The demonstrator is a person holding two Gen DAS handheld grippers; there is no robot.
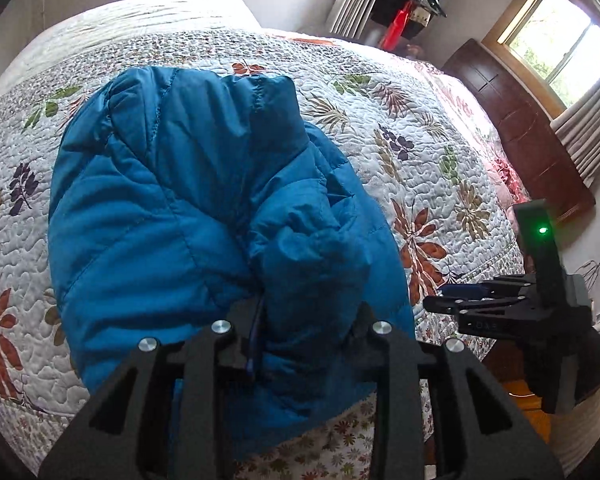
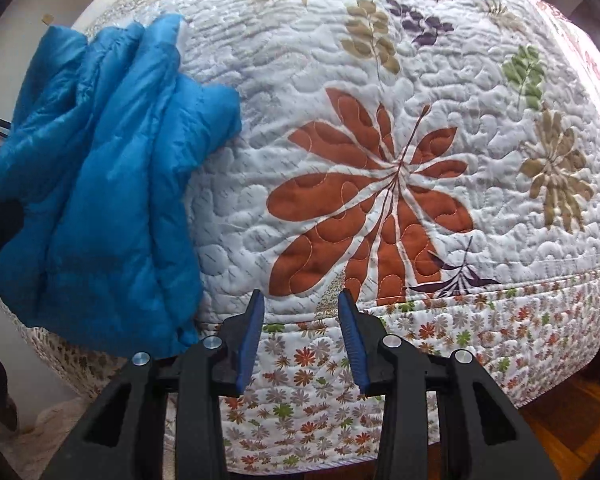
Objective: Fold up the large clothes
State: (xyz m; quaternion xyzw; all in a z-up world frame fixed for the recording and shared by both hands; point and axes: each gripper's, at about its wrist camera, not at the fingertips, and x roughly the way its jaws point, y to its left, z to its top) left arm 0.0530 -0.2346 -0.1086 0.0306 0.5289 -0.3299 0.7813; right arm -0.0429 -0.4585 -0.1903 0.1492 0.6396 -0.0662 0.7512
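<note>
Blue puffer jacket (image 1: 204, 216) lies bunched on your floral quilt (image 1: 420, 152), a fold bulging between your left gripper (image 1: 304, 344); whether its partly parted jaws still pinch the fabric, you cannot tell. Toward three o'clock, your right gripper (image 2: 300, 340) hangs narrowly parted, empty, over the quilt's edge.
</note>
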